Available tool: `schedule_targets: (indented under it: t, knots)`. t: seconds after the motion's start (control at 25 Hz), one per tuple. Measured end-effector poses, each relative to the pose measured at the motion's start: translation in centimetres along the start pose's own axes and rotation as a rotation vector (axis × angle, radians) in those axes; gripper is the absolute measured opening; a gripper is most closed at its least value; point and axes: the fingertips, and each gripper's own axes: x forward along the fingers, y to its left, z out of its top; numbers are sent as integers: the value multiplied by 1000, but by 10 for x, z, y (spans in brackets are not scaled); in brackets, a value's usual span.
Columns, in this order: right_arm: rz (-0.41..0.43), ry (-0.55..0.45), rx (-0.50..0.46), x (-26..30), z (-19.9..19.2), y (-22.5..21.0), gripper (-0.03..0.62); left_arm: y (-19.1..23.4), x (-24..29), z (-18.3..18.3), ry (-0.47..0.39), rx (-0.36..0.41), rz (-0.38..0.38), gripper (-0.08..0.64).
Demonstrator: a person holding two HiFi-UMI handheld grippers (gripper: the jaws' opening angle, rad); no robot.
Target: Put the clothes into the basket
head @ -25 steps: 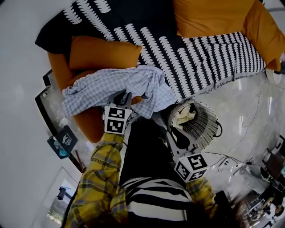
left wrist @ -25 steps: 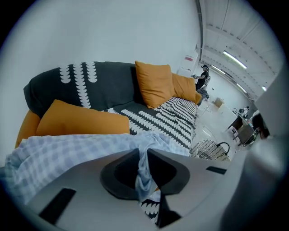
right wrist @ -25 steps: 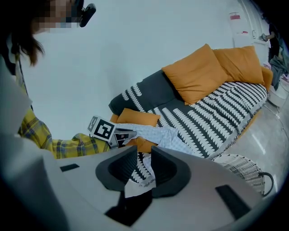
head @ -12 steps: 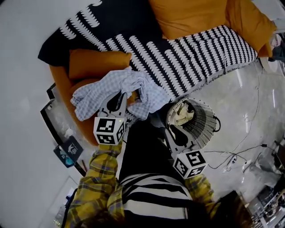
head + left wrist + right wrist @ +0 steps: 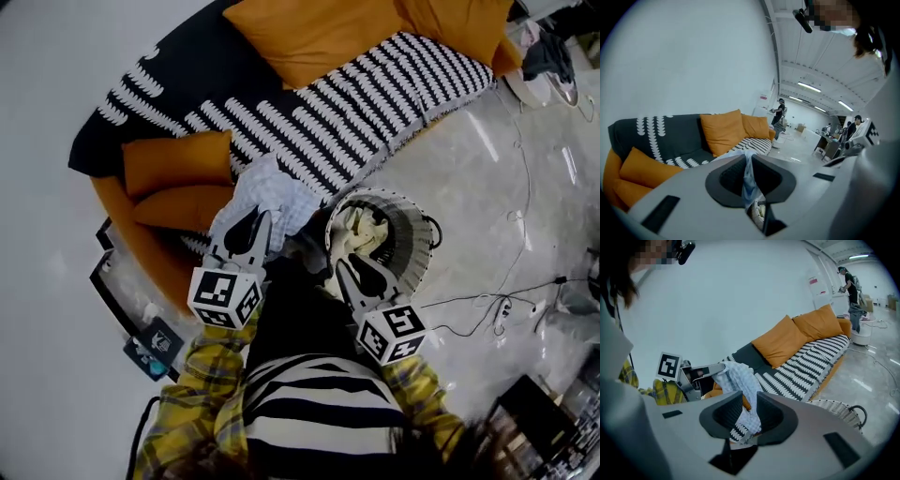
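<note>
Orange sofa (image 5: 164,258) under a black-and-white patterned cover (image 5: 319,117) ahead of the left gripper (image 5: 251,225), two orange cushions (image 5: 178,161) on it just left of that gripper, bigger orange cushions (image 5: 309,37) farther ahead, pale glossy floor (image 5: 506,206), wicker basket (image 5: 412,239) standing on it just ahead of the right gripper (image 5: 352,272), thin cables (image 5: 487,302) to that gripper's right.

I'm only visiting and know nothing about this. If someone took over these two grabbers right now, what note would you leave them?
Left gripper: shut on the checked shirt, which hangs from it at the sofa's edge, beside the basket.
Right gripper: open, gripping nothing, by the basket's near rim.
Done: a cream garment lies in the basket.
Left: carry the checked shirt over the basket and release it.
</note>
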Motion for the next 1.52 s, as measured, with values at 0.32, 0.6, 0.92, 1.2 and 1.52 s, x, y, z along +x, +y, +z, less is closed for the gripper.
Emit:
schedule_targets:
  t: [0.32,0.6,0.92,1.2,1.52]
  knots:
    - [-92,-124,56,-68,-6,-37,107,-113,4,30,-58,75,-204,46]
    - [-196,-231,116,-123,-12,-73,107,-207,2,60,-116,159,-395,46]
    - [-256,-306,162,-174,-28,-98,106,-290,-14,95,-192,210,-537,46]
    - [-292,-345,192,-203,-39,-114,107,-333,-7,77,-159,241,-597,46]
    - [-326,-337,239,-219,-57,-140,107,-342,25,5,12,253,-581,46]
